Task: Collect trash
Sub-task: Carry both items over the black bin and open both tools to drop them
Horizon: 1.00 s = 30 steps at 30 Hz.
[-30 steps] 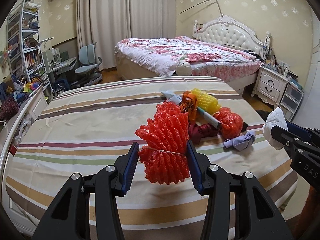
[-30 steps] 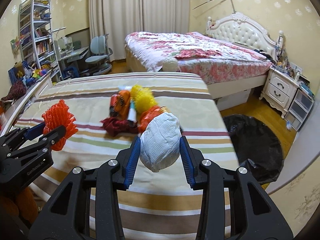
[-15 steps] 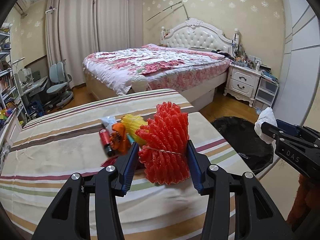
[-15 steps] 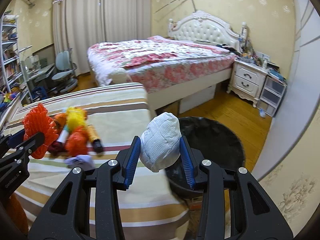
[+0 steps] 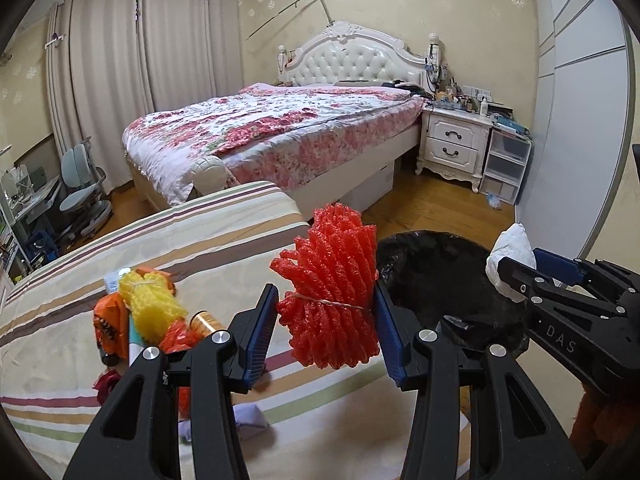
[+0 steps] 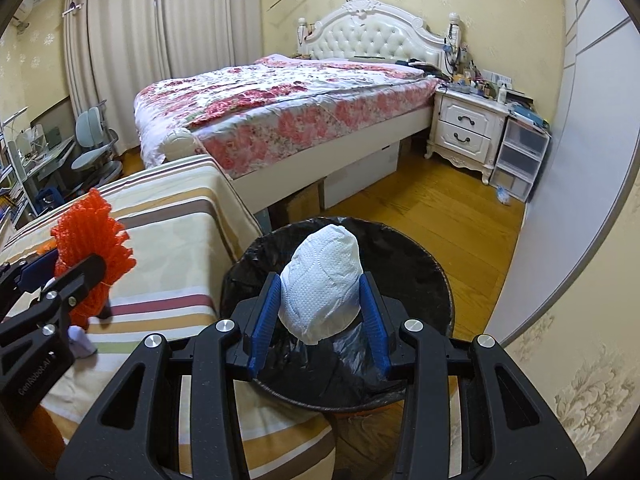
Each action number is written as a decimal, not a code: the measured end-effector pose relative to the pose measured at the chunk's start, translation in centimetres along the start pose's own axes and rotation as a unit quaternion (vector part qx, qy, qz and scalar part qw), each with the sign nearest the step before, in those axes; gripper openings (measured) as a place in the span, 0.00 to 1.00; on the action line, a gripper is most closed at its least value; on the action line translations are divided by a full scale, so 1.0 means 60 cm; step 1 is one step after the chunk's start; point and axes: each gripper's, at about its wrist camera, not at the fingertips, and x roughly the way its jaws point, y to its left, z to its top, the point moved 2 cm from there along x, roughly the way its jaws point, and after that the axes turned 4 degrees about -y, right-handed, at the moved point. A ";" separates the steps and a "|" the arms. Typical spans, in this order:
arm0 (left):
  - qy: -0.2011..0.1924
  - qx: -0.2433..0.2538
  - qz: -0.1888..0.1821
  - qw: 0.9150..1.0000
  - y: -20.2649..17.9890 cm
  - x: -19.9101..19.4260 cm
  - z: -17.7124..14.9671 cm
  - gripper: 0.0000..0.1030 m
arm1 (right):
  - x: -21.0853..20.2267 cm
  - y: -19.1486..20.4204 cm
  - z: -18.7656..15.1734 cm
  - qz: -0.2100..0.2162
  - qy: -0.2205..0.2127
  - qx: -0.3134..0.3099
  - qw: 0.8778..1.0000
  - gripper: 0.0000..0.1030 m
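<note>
My left gripper is shut on a red foam net bundle and holds it over the right edge of the striped table, beside the black-lined trash bin. My right gripper is shut on a crumpled white tissue wad and holds it above the bin. The red bundle also shows in the right wrist view, and the tissue in the left wrist view.
More trash lies on the table: a yellow foam net, an orange wrapper, a small tube, a purple scrap. A floral bed, a white nightstand and wood floor lie beyond.
Both grippers have swung right from over the table toward the trash bin, each still holding its item. The right one now hangs over the bin opening.
</note>
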 end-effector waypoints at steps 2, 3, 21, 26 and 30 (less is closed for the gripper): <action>0.005 0.006 0.000 1.000 -0.012 0.017 0.003 0.46 | 0.009 -0.007 0.002 -0.001 0.004 0.000 1.000 0.38; 0.009 0.008 0.001 1.000 -0.020 0.027 0.007 0.46 | 0.012 -0.010 0.003 -0.001 0.004 0.000 1.000 0.38; 0.031 0.033 0.008 0.999 -0.081 0.103 0.030 0.46 | 0.052 -0.047 0.018 -0.012 0.019 0.020 1.000 0.38; 0.036 0.033 0.007 0.999 -0.085 0.113 0.031 0.47 | 0.060 -0.059 0.019 -0.012 0.023 0.028 0.999 0.39; 0.038 0.038 0.008 0.998 -0.091 0.115 0.029 0.54 | 0.064 -0.063 0.020 -0.012 0.024 0.031 0.999 0.47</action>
